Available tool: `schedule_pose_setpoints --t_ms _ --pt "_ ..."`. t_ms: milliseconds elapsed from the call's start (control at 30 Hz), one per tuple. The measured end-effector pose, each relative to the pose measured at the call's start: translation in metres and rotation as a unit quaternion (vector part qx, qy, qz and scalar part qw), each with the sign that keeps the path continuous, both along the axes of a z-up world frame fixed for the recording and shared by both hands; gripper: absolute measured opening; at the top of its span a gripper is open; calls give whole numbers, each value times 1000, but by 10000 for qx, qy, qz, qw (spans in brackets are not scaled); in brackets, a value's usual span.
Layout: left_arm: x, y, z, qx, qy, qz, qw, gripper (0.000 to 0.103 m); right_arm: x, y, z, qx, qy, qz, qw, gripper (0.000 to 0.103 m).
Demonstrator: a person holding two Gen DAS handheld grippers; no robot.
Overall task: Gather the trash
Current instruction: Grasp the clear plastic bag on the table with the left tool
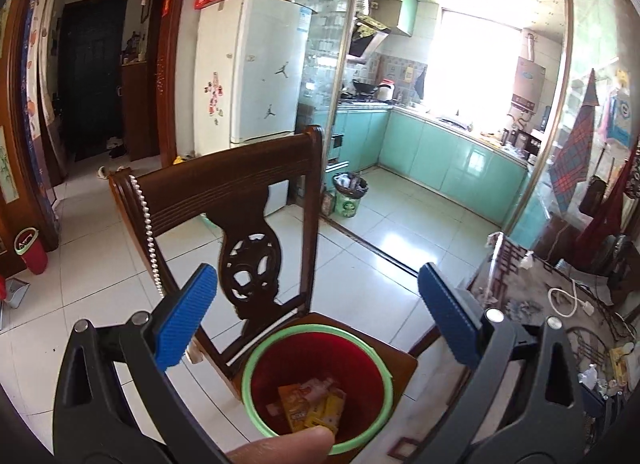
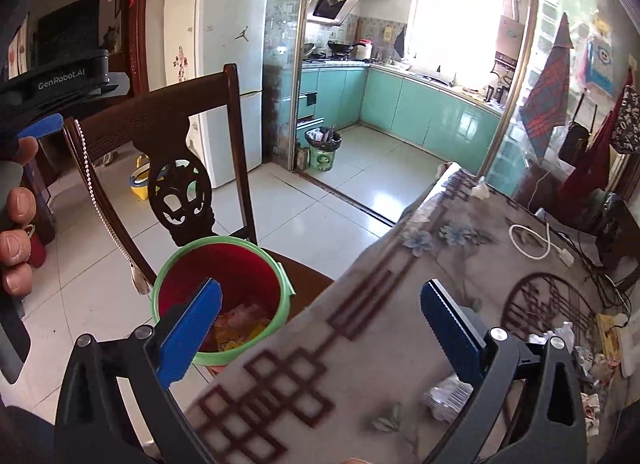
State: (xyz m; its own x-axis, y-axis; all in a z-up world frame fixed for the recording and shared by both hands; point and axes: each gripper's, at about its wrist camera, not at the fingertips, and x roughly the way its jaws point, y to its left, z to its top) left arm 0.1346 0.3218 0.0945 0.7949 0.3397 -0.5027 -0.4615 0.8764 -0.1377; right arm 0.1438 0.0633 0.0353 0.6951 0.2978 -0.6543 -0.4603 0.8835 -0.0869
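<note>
Both claws wide, empty: left gripper point(image 1: 316, 304) above red bin point(image 1: 316, 384) on chair, lower centre. Right gripper point(image 2: 320, 316) over table point(image 2: 360, 344); next likely wrapper point(image 2: 448, 398), lower right.

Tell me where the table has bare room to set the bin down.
Bare cloth runs along the table's near edge, between the red bin on the chair and the crumpled wrapper. A second patch lies between the blue flower print and the white cable. The right edge is crowded with scraps.
</note>
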Motion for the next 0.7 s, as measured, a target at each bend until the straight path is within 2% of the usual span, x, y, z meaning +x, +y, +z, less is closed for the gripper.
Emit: schedule_pose_setpoints --t_ms 133,233,367,467,567,700 --pt "12 -66 0 1 93 -701 9975 99 -12 -50 10 36 7 -288 9996 97" --pt "19 -120 -6 225 203 -1255 9916 99 -22 -97 11 17 -19 -550 9985 97" --pt "29 -189 -20 346 398 -2128 9757 99 -31 -162 2 -90 54 -974 9952 97" --pt "33 -234 -30 724 532 -2508 9639 99 -38 -201 -9 -178 144 -1276 9916 97" --pt "37 -264 -42 581 698 -2913 9523 99 -47 -231 -17 -247 197 -1455 9888 97" --pt "44 -294 -64 667 987 -3201 9399 99 -58 -266 -24 -249 298 -1602 9863 97"
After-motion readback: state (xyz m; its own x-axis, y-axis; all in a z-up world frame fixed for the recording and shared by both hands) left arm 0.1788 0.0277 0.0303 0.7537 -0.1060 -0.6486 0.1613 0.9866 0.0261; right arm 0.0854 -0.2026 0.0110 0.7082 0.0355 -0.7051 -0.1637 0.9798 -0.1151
